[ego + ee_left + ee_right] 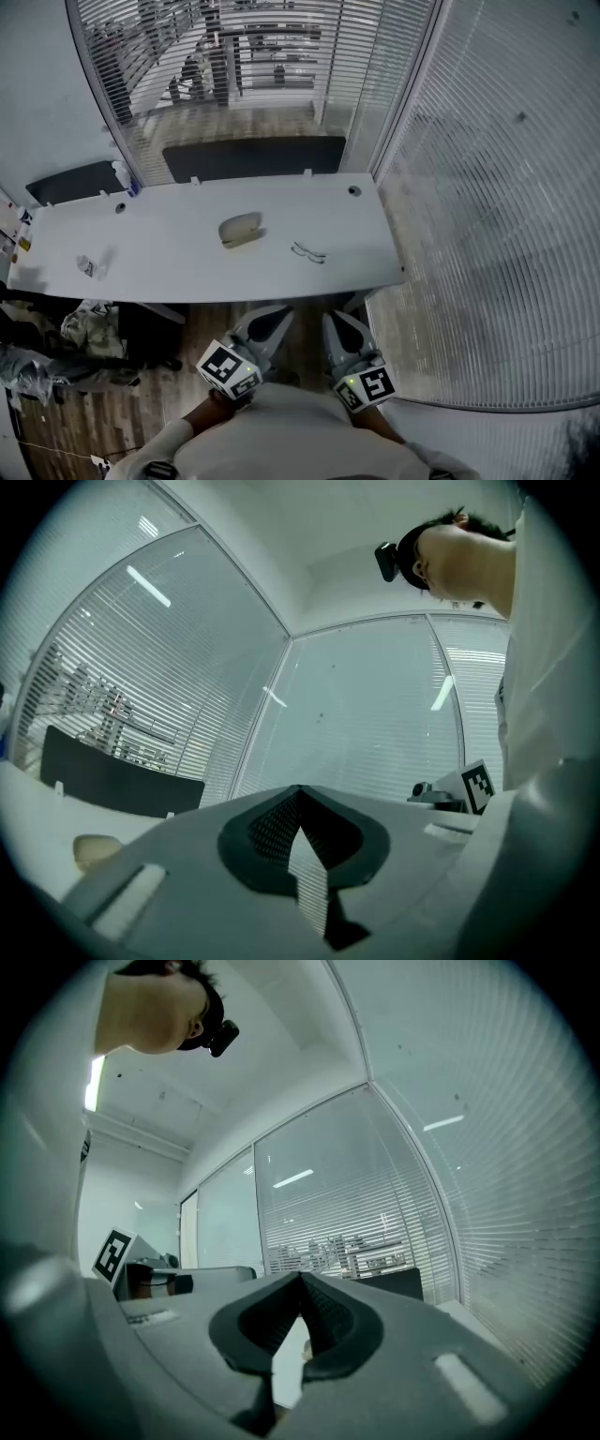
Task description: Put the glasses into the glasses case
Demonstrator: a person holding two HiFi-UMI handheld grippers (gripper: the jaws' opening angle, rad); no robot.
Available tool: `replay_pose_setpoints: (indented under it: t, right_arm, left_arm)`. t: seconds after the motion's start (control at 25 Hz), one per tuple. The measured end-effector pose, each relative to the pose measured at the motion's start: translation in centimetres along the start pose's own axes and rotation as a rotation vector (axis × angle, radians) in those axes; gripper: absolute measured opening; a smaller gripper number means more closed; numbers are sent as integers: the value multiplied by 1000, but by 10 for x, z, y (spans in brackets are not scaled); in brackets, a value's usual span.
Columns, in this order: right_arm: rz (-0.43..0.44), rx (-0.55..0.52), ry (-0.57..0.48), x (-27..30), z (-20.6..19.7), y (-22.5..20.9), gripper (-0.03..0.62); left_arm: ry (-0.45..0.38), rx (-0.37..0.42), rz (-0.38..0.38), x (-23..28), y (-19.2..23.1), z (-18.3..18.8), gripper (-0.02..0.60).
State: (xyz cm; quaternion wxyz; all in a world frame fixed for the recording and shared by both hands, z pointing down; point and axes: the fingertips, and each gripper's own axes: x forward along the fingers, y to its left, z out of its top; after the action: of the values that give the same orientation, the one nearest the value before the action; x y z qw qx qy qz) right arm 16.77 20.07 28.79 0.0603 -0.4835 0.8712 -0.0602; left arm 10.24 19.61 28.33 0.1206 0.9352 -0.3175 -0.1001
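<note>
glasses [307,251] lie loose on the desk [178,267] near the glasses case [241,229], not in it, so the whole task looks undone, with left gripper [277,315] and right gripper [334,321] short of the desk, jaws clenched empty.

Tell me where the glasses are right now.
In the head view, the glasses lie on the white table, just right of the glasses case and apart from it, toward the near edge.
</note>
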Motion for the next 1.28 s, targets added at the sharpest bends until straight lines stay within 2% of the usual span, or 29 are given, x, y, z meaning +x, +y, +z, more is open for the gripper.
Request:
replay_pose_setpoints:
  t: [0.32, 0.56, 0.84, 1.04, 1.28]
  right_arm:
    - [8, 10, -4, -3, 0, -18, 2]
    - [26, 13, -5, 19, -4, -23, 2]
    - [33, -4, 11, 70, -10, -24, 2]
    - [40, -20, 25, 122, -13, -27, 2]
    - [40, -52, 20, 188, -8, -25, 2]
  left_arm:
    - [-3, 14, 35, 15, -3, 5, 2]
    - [-5, 17, 62, 18, 22, 6, 2]
    - [-13, 0, 75, 22, 72, 13, 2]
    - [-21, -16, 81, 29, 123, 24, 2]
    - [-26, -27, 52, 40, 176, 42, 2]
